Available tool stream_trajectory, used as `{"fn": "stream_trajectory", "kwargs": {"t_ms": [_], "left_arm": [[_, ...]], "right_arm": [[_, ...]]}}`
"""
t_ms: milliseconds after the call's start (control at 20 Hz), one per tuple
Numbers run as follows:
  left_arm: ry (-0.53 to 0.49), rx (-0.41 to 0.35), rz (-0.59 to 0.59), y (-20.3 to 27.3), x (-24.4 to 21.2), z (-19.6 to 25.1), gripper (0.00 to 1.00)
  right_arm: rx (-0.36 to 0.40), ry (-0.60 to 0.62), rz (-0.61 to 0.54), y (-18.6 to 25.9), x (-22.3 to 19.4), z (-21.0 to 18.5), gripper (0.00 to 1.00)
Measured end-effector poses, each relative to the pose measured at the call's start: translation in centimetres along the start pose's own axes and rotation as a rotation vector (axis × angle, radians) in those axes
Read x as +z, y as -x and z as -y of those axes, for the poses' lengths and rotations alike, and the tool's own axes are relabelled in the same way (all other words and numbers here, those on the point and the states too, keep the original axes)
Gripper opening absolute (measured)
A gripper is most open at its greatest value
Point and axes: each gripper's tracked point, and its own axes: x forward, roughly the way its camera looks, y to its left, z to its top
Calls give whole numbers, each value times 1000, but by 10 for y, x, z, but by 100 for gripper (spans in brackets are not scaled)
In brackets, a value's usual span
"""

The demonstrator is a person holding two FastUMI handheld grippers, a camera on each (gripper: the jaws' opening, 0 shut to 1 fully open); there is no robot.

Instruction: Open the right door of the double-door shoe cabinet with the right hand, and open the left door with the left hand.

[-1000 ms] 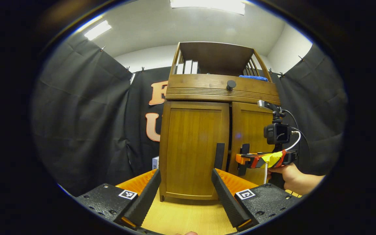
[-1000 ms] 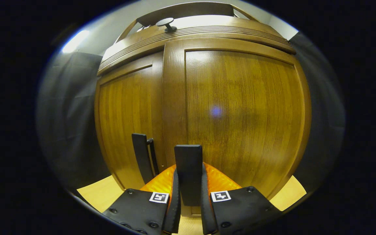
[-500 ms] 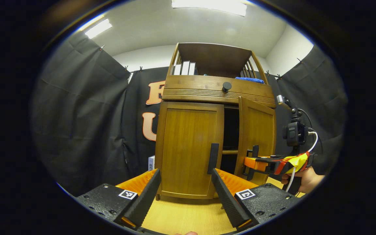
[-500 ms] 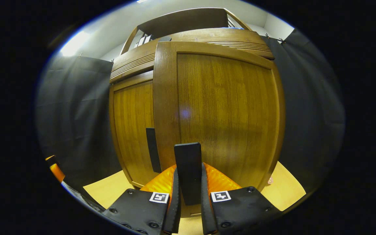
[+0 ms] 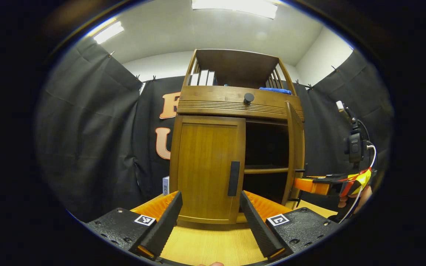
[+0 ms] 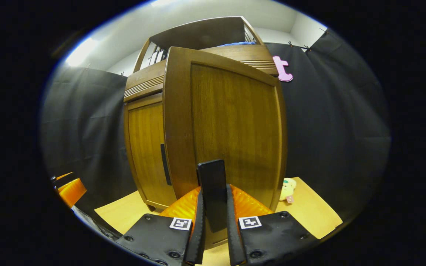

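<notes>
right gripper [image 6: 215, 236] clenched on the right door's handle [image 6: 213, 192], right door [image 6: 231, 125] swung wide (shelf [image 5: 266, 170] exposed), left gripper [image 5: 209, 225] released before the shut left door [image 5: 205, 168]

Left gripper [image 5: 209, 221] gapes before closed left door [image 5: 207, 168]; right door [image 5: 295, 155] swung wide

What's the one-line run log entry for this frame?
right door: swung open | right gripper: shut on right door handle | left door: closed | left gripper: open, short of left door handle
</notes>
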Motion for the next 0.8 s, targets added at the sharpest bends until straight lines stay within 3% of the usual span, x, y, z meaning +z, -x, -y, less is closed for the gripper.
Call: {"fn": "stream_trajectory", "kwargs": {"t_ms": [200, 300, 400, 450, 500, 550, 600, 650, 700, 800], "left_arm": [[-1, -25, 5, -4, 0, 8, 95], [2, -40, 6, -5, 0, 12, 92], [5, -56, 4, -4, -2, 18, 95], [7, -62, 4, -5, -1, 19, 95], [9, -69, 4, -7, -1, 21, 92], [9, -76, 4, -8, 0, 24, 95], [8, -79, 5, -7, 0, 26, 95], [8, -83, 5, -7, 0, 27, 92], [9, -86, 5, -8, -1, 27, 95], [10, -88, 1, -7, -2, 28, 95]], "right_arm": [[-44, -9, 2, 25, 0, 24, 33], [-69, -10, 4, 34, 1, 35, 37], [-106, 6, 6, 41, 2, 48, 37], [-129, 17, 6, 44, 1, 54, 32], [-152, 32, 4, 46, 1, 62, 32], [-174, 45, 3, 49, 1, 68, 32], [-192, 52, 5, 53, 1, 74, 37], [-203, 56, 7, 55, 0, 79, 28], [-217, 57, 7, 56, -1, 84, 33], [-265, 59, 0, 58, -3, 103, 31]]}}
